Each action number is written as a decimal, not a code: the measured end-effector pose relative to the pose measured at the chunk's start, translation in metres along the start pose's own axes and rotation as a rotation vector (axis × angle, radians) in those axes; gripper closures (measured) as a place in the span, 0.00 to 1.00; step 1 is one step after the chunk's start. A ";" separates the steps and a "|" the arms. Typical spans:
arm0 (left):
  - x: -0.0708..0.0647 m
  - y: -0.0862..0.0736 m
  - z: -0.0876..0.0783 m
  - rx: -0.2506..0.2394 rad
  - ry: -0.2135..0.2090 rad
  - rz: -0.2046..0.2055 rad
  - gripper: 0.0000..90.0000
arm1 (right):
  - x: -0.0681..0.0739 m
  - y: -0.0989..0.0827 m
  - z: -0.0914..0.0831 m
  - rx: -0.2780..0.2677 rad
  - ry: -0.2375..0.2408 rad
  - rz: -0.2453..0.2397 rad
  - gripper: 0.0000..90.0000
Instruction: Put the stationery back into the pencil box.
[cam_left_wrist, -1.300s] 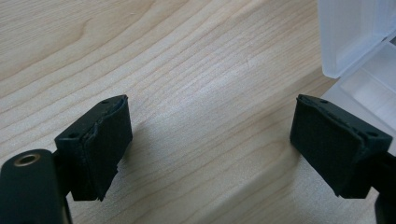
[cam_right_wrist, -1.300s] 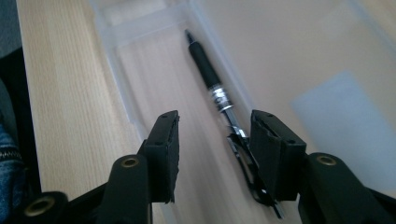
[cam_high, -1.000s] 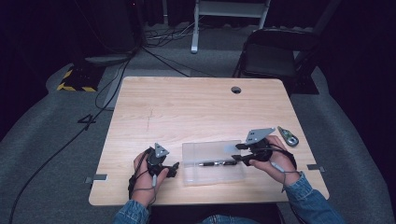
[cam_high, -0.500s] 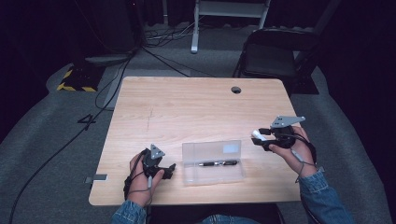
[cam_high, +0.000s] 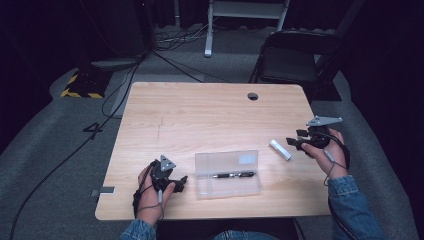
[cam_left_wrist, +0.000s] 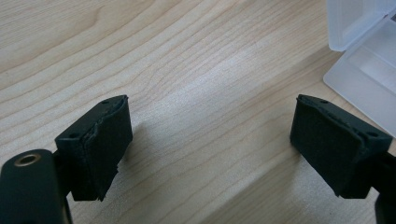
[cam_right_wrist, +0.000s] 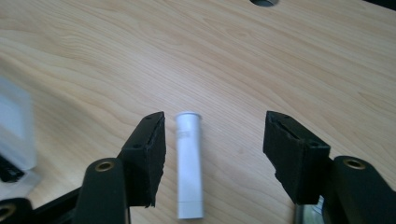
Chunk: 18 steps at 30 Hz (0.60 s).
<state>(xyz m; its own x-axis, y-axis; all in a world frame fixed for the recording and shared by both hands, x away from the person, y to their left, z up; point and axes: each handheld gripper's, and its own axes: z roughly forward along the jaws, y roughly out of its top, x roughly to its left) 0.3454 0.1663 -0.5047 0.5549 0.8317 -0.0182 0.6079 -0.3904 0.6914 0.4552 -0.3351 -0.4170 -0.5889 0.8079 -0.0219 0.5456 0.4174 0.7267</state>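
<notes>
Since the earlier frames the right gripper (cam_high: 296, 141) has been carried away from the clear case (cam_high: 228, 173) toward the right edge of the worktop (cam_high: 210, 115), and its jaws have just been opening; a small white tube (cam_right_wrist: 189, 163) is now seen lying flat on the wood between them, touched by neither pad. In the high view the white tube (cam_high: 280, 149) lies just beside the right gripper, on the side toward the clear case and well apart from that case. The left gripper (cam_left_wrist: 210, 144) is seen resting at the near left end of the case with jaws standing wide and nothing between them. A black pen (cam_high: 233, 175) is noted inside the open case. Judged from its look, the tube is light, rigid and smooth-walled, so it is likely to roll and to slip under a glancing pinch. A grip across the middle of the barrel, pads square to its long axis, is judged safest; the flared rim at the far end is best avoided. Crushing is judged unlikely, though whether it is hollow cannot be told.
</notes>
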 end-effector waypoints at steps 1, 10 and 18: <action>0.000 0.000 0.000 -0.001 0.000 0.000 0.15 | -0.004 -0.002 0.002 0.006 -0.009 0.012 0.44; 0.000 0.000 0.000 -0.001 -0.001 -0.004 0.15 | -0.028 -0.017 0.014 0.055 -0.127 0.044 0.41; 0.000 0.000 0.000 -0.001 0.000 -0.001 0.15 | -0.045 -0.033 0.025 0.102 -0.174 0.094 0.40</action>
<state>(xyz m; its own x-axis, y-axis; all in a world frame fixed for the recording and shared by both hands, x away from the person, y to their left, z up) 0.3454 0.1663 -0.5047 0.5547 0.8319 -0.0187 0.6078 -0.3897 0.6919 0.4783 -0.3748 -0.4567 -0.4257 0.9012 -0.0815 0.6558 0.3693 0.6585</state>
